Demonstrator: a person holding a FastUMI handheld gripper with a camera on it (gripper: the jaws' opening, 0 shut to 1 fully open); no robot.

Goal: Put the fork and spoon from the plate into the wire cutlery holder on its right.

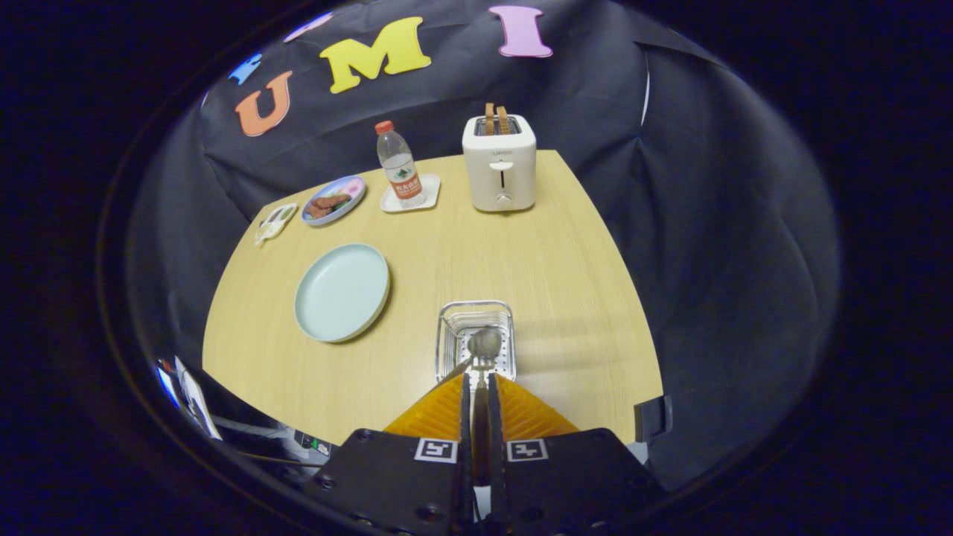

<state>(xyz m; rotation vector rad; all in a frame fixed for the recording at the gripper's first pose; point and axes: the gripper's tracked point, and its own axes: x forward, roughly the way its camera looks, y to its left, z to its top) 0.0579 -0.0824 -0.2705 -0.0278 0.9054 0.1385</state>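
Jaws (pixel 479 383): nearly closed, both fingers pressing on the handle of the spoon (pixel 485 342).
Spoon: its bowl stands just ahead of the fingers, over the wire cutlery holder (pixel 475 336).
Fork (pixel 456 369): a thin handle leans in the holder, beside the spoon; I cannot tell its prongs.
Wire cutlery holder: on the desk (pixel 551 268), right of the plate (pixel 342 292), just ahead of the jaws.
Plate: pale green, bare.
Far side of desk: toaster (pixel 499 162) with bread, bottle (pixel 399 165) on a small tray (pixel 429 195), dish with food (pixel 333 199).
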